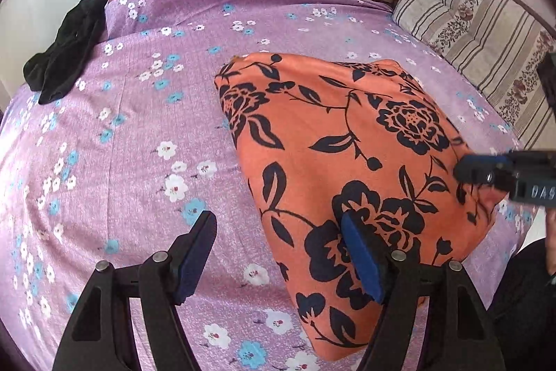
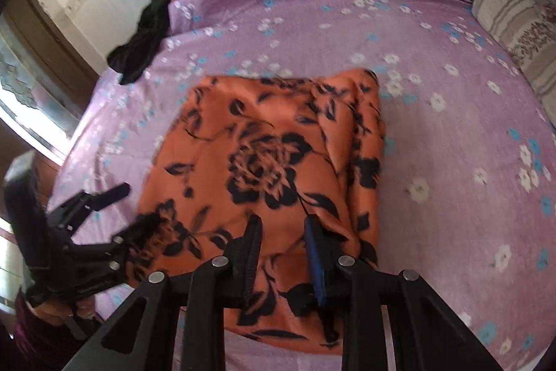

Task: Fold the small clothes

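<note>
orange floral garment (image 1: 347, 162) folded on bed sheet (image 1: 139, 127) | left gripper (image 1: 278, 232) jaws apart, empty | right gripper (image 2: 283, 232) narrow gap, gripping nothing

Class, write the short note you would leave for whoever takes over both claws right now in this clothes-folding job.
Left claw: open, nothing held, one finger over the orange floral cloth's left edge, the other over the purple bedsheet.
Right claw: jaws narrowly apart above the cloth's near part; no cloth visibly pinched.
Orange floral cloth: lies flat in a roughly rectangular shape, mid-bed; its right side shows doubled layers, so it looks at least partly folded.
Black garment: unfolded, bunched at the sheet's far left edge.
Left to do: judge whether the orange cloth needs another fold, then probably fold the black one.
</note>
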{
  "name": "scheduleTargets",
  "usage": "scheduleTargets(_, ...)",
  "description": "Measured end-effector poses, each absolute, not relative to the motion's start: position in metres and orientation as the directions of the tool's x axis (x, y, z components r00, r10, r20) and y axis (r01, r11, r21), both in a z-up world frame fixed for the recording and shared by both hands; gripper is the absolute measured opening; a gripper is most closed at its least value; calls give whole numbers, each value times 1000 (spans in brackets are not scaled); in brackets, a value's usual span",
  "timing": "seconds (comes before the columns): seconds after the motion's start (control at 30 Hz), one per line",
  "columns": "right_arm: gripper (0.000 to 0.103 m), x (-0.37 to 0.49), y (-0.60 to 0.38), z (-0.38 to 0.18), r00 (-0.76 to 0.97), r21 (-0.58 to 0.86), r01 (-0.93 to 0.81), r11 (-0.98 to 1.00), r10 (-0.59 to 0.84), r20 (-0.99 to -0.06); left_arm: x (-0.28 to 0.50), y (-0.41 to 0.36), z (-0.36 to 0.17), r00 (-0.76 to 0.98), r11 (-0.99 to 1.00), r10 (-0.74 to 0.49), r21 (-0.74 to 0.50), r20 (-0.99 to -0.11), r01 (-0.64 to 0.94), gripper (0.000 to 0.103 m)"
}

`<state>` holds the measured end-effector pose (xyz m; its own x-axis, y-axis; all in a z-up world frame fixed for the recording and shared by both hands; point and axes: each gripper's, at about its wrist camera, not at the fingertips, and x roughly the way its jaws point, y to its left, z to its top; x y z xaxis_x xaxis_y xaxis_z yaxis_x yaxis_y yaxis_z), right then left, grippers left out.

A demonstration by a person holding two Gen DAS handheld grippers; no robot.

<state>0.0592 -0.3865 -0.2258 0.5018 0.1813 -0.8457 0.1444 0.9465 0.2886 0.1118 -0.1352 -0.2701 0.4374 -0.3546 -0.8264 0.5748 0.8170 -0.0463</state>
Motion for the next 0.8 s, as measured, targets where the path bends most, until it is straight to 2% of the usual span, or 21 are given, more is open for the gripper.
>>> scheduleTargets(0.07, 27, 47, -388, -242, 483, 301, 146, 942, 198, -853, 108, -134, -272, 446, 823, -350, -44, -824, 566, 75)
scheduleTargets(0.23, 26, 46, -388, -225, 495, 283, 106, 953, 197, -846, 108, -134, -273, 469, 834, -337, -28, -816, 551, 76)
scheduleTargets(0.4, 26, 86, -401, -204, 552, 292, 150, 944, 165, -817, 107, -139, -273, 491, 828, -322, 10, -809, 560, 80)
scheduleTargets(0.43, 29, 99, -403, -203, 559, 302, 164, 939, 163, -813, 107, -140, -273, 492, 826, -321, 15, -809, 563, 80)
scheduleTargets(0.7, 30, 176, -425, -258, 468, 372, 331, 867, 192, -863, 111, -145, -274, 492, 824, -317, 21, -811, 566, 82)
scheduleTargets(0.8, 29, 177, -426, -252, 474, 377, 332, 865, 192, -859, 110, -145, -274, 492, 825, -318, 20, -811, 565, 82)
